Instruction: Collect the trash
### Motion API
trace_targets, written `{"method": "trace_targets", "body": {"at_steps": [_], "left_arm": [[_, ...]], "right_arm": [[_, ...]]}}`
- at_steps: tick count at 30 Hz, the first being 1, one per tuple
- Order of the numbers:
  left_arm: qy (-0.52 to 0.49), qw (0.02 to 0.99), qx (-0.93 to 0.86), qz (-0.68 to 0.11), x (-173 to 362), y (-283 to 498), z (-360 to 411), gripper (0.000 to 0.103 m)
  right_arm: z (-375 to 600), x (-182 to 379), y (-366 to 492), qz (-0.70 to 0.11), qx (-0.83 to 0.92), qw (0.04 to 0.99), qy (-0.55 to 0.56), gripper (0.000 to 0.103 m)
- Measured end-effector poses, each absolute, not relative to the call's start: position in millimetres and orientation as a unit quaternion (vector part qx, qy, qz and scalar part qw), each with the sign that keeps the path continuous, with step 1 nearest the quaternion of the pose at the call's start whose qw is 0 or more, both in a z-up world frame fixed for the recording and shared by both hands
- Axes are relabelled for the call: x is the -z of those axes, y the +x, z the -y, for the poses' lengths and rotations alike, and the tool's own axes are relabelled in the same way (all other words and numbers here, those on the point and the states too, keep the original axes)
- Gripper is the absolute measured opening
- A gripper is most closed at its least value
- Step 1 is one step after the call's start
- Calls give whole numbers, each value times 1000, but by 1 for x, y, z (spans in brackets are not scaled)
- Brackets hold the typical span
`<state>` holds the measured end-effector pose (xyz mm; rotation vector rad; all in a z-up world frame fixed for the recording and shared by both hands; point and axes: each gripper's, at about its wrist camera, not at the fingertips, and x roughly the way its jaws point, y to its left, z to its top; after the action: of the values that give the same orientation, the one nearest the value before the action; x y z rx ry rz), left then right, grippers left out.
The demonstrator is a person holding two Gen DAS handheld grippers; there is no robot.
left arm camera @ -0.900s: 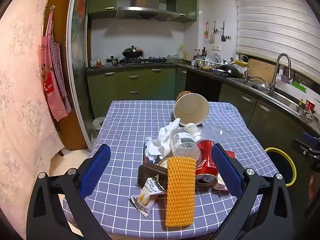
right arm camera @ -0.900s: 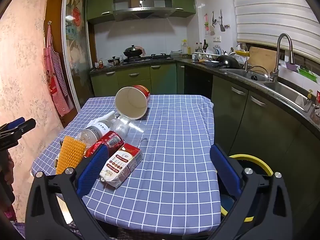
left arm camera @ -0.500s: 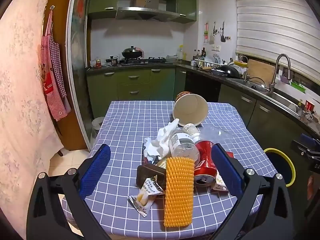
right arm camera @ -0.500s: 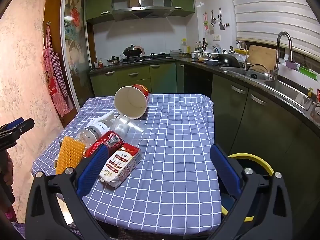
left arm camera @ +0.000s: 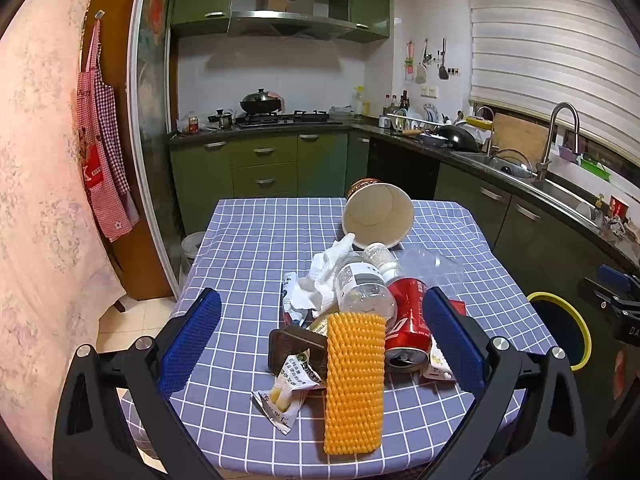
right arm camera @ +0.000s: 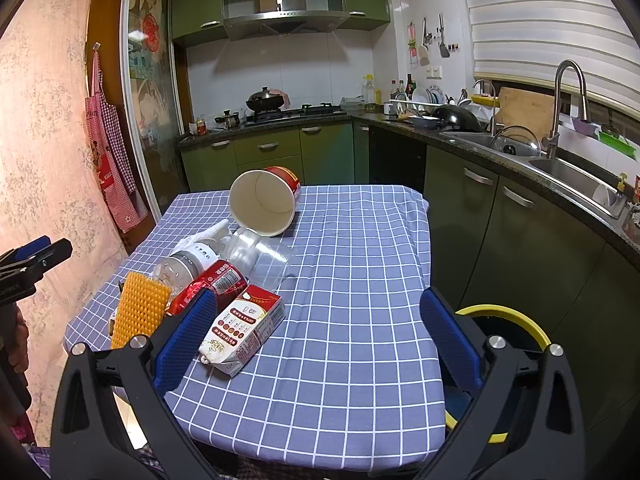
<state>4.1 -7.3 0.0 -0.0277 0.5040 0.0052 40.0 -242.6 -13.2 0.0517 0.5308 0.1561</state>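
Note:
A heap of trash lies on the blue checked table [left arm camera: 248, 248]: a yellow foam net [left arm camera: 354, 376], a red can [left arm camera: 408, 330], a clear bottle [left arm camera: 362, 288], crumpled tissue [left arm camera: 320, 280], a snack wrapper [left arm camera: 286, 392] and a tipped paper bowl [left arm camera: 378, 216]. My left gripper [left arm camera: 320, 340] is open, above the table's near edge with the heap between its fingers. My right gripper [right arm camera: 316, 340] is open at the table's near right side, with a white and red carton [right arm camera: 244, 328] by its left finger. The bin with the yellow rim [right arm camera: 508, 320] stands beside the table.
Green kitchen cabinets [left arm camera: 264, 164] and a stove with a wok [left arm camera: 260, 104] stand behind the table. A counter with a sink [right arm camera: 560, 164] runs along the right. A red apron [left arm camera: 104, 136] hangs on the left wall. A clear plastic cup [right arm camera: 256, 256] lies in the heap.
Both grippers have drifted slightly; the views are almost the same. Nothing on the table has moved and both grippers stay open.

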Motion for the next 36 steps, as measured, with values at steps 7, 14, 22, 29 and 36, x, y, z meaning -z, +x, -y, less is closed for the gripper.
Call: {"method": "trace_targets", "body": {"at_steps": [7, 14, 22, 29, 36], "left_arm": [[-12, 968, -1, -249, 1, 4, 8, 99], [-11, 968, 0, -251, 2, 5, 9, 99], [-11, 967, 1, -253, 6, 6, 11, 99], [-11, 967, 1, -255, 7, 8, 11, 99], [-10, 966, 3, -258, 9, 10, 11, 99]], "right_arm": [[244, 14, 42, -263, -77, 961, 27, 97], [240, 22, 41, -266, -76, 960, 28, 97], [238, 23, 42, -268, -76, 960, 29, 97], [237, 24, 41, -267, -77, 960, 30, 97], [237, 24, 42, -270, -76, 959, 32, 97]]}}
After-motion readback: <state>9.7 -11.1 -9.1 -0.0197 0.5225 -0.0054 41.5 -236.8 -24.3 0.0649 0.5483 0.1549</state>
